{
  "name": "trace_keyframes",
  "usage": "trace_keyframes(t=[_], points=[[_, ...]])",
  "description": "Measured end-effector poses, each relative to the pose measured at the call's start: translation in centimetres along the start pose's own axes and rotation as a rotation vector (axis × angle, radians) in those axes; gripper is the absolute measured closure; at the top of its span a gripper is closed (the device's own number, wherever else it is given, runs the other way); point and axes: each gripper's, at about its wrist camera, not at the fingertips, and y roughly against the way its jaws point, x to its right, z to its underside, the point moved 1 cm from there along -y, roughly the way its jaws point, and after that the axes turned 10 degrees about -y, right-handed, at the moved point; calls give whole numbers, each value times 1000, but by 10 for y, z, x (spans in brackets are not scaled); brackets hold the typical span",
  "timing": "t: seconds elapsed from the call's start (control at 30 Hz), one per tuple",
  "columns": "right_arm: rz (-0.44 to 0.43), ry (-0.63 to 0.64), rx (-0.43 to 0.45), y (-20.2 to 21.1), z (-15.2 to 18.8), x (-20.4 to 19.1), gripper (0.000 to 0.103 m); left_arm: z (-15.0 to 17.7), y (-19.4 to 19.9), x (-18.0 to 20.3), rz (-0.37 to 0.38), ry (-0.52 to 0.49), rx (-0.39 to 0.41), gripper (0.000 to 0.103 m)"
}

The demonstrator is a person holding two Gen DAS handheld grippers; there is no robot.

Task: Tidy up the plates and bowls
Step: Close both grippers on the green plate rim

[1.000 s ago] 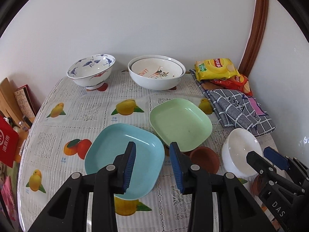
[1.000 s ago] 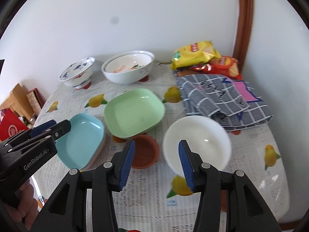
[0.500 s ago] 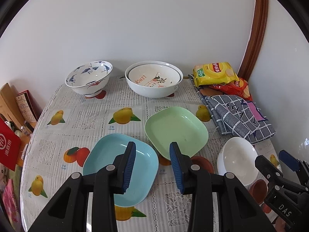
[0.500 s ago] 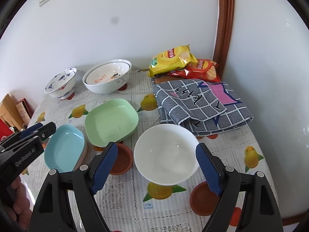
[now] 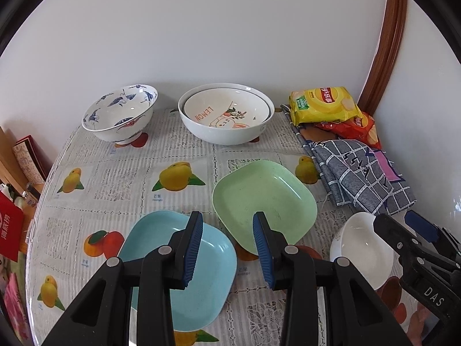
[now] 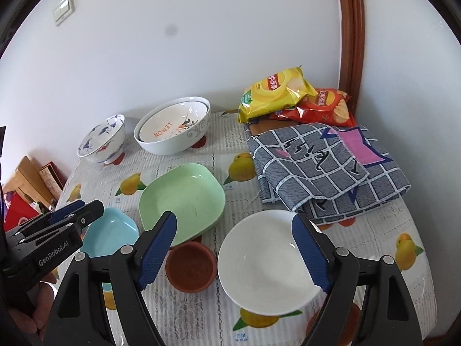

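Hovering wide open, the right gripper (image 6: 233, 252) has its jaws spread above the white bowl (image 6: 265, 262), touching nothing. That bowl sits near the table's (image 6: 374, 236) front right edge, just beside a brown saucer (image 6: 190, 265). It looks glazed, stiff, slippery and breakable, so pinching 1 wall at the rim seems safest. The left gripper (image 5: 227, 246) stands part open and empty over the blue plate (image 5: 161, 230) and green plate (image 5: 265, 199).

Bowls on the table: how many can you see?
4: a blue-patterned bowl at the back left, a lemon bowl nested in a large white bowl, and a plain white bowl in front.
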Motion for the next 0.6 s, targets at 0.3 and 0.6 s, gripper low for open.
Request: trace_keyframes(t=[0.3, 0.6], points=[[-15, -15, -85, -51, -11, -11, 21, -6, -42, -12, -26, 33, -52, 69], [0, -5, -139, -89, -17, -15, 33, -17, -74, -18, -16, 41, -74, 69]])
